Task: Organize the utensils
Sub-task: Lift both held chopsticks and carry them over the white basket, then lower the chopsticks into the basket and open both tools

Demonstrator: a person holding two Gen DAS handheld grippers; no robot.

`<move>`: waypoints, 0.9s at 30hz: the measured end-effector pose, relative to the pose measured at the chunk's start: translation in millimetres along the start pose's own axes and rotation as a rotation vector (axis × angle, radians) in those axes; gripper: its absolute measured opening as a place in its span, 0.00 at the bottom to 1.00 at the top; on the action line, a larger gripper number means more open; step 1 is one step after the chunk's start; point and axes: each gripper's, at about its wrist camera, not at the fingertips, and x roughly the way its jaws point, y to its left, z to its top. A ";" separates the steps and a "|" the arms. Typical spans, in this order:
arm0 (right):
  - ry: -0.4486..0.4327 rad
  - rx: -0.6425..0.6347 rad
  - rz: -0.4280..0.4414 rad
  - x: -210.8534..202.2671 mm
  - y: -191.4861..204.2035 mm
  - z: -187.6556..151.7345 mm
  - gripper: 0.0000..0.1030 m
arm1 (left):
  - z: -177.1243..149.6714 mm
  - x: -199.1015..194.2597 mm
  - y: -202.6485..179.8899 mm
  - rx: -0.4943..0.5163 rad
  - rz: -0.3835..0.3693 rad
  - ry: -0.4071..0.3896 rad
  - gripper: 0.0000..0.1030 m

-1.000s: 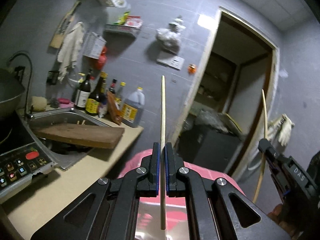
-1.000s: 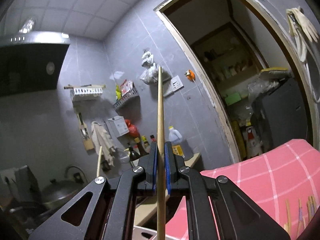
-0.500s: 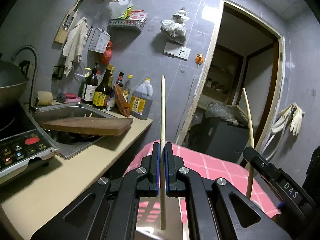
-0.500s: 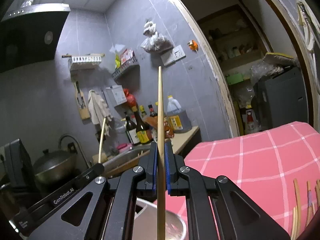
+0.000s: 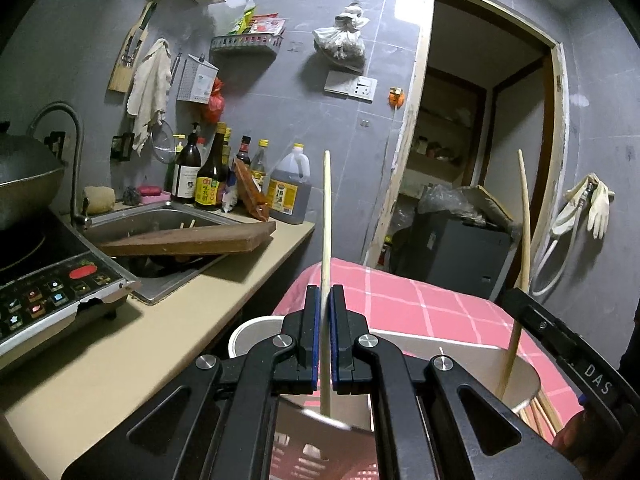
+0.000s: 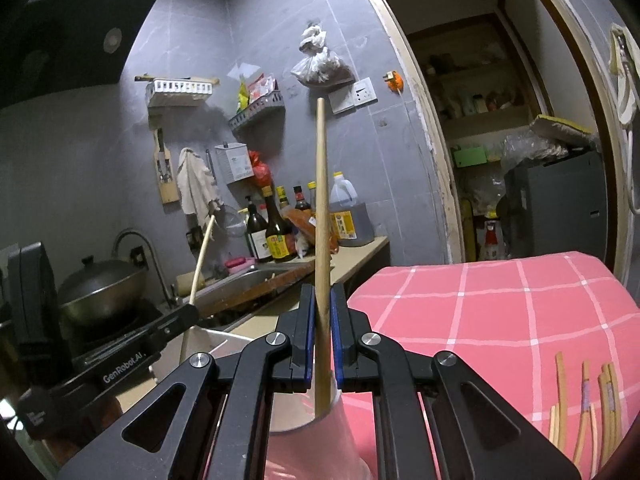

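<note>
My left gripper (image 5: 328,344) is shut on a pale wooden chopstick (image 5: 326,240) held upright, its lower end just over the rim of a shiny metal holder (image 5: 516,376) below. My right gripper (image 6: 320,340) is shut on a thicker wooden chopstick (image 6: 320,200), also upright, its lower end inside the metal holder (image 6: 296,412). The right gripper (image 5: 560,344) with its chopstick (image 5: 524,216) shows at the right of the left wrist view. The left gripper (image 6: 176,322) and its chopstick (image 6: 202,252) show at the left of the right wrist view.
Several loose chopsticks (image 6: 584,412) lie on the pink checked tablecloth (image 6: 500,312). A white bucket (image 5: 250,332) stands beside the table. The beige counter (image 5: 120,344) holds a sink (image 5: 160,216) with a wooden board (image 5: 188,240), sauce bottles (image 5: 212,176) and an induction cooker (image 5: 48,280).
Both grippers have tilted and moved down towards the metal holder with their chopsticks; the holder and table now fill more of both views. Both stay shut.
</note>
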 end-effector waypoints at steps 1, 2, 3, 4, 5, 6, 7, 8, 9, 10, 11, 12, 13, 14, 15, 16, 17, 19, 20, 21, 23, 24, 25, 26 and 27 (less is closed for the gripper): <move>0.001 -0.002 0.002 -0.4 -0.1 -0.5 0.06 | -1.0 -0.5 -0.6 0.007 0.000 0.000 0.02; 0.008 0.003 0.005 -0.1 -0.6 -0.7 0.06 | -1.3 0.1 -1.5 0.015 0.003 0.003 0.02; 0.011 0.005 0.006 -0.8 -1.0 -1.4 0.06 | -1.6 0.5 -2.0 0.025 0.006 0.008 0.03; 0.013 0.001 0.005 -1.3 -0.6 -1.8 0.06 | -1.5 0.4 -2.1 0.032 0.010 0.010 0.03; 0.013 -0.005 0.004 -2.2 0.1 -2.2 0.07 | -1.4 -0.3 -1.9 0.036 0.010 0.014 0.03; 0.015 -0.007 0.005 -2.8 0.2 -2.6 0.07 | -1.2 -1.0 -1.7 0.036 0.007 0.016 0.03; 0.020 -0.010 0.005 -3.1 0.5 -2.9 0.07 | -0.9 -1.6 -1.0 0.036 0.004 0.020 0.03; 0.026 -0.013 0.003 -2.9 0.8 -3.2 0.07 | -1.4 -1.8 -0.8 0.039 0.000 0.029 0.03; 0.030 -0.015 0.001 -3.0 0.8 -3.6 0.07 | -1.5 -1.9 -0.6 0.043 -0.001 0.036 0.03; 0.034 -0.017 0.000 -3.0 0.5 -3.7 0.07 | -1.8 -2.4 -0.5 0.047 -0.002 0.039 0.03; 0.037 -0.016 -0.001 -3.2 -0.2 -3.7 0.07 | -2.1 -3.2 -0.2 0.048 -0.004 0.044 0.03; 0.038 -0.016 -0.001 -4.2 -0.4 -4.2 0.07 | -2.3 -4.1 0.4 0.045 -0.014 0.051 0.04; 0.040 -0.015 -0.001 -4.8 -0.9 -4.1 0.08 | -2.4 -4.7 1.0 0.042 -0.018 0.054 0.04; 0.041 -0.015 -0.002 -5.7 -1.1 -4.0 0.09 | -2.7 -5.6 1.7 0.038 -0.025 0.059 0.05; 0.042 -0.016 -0.004 -6.8 -0.9 -4.0 0.11 | -2.9 -6.3 2.1 0.037 -0.030 0.062 0.08; 0.041 -0.017 -0.004 -8.2 -0.7 -3.8 0.16 | -2.3 -6.6 2.0 0.035 -0.033 0.063 0.10; 0.039 -0.017 -0.002 -9.9 -0.4 -3.6 0.19 | -2.6 -7.1 2.3 0.033 -0.037 0.066 0.15; 0.035 -0.019 -0.001 -11.6 0.1 -3.9 0.23 | -3.1 -8.5 2.3 0.028 -0.046 0.067 0.18; 0.032 -0.024 -0.003 -13.3 0.7 -3.2 0.23 | -3.4 -9.7 2.0 0.026 -0.050 0.067 0.19; 0.029 -0.027 -0.005 -14.8 0.8 -3.0 0.24 | -3.3 -11.2 1.7 0.025 -0.053 0.066 0.21; 0.023 -0.030 -0.011 -18.6 0.7 -2.1 0.25 | -2.5 -13.4 0.5 0.025 -0.057 0.062 0.24; 0.019 -0.030 -0.015 -21.4 0.4 -1.6 0.27 | -2.0 -15.2 0.3 0.023 -0.061 0.059 0.27; 0.012 -0.031 -0.019 -24.5 -0.1 -0.8 0.27 | -1.2 -16.7 0.4 0.019 -0.065 0.056 0.29; 0.005 -0.031 -0.025 -27.5 -0.7 0.2 0.27 | -0.5 -18.8 0.7 0.014 -0.069 0.051 0.31; -0.001 -0.031 -0.031 -30.5 -1.4 0.7 0.27 | 0.3 -21.6 0.3 0.010 -0.074 0.044 0.33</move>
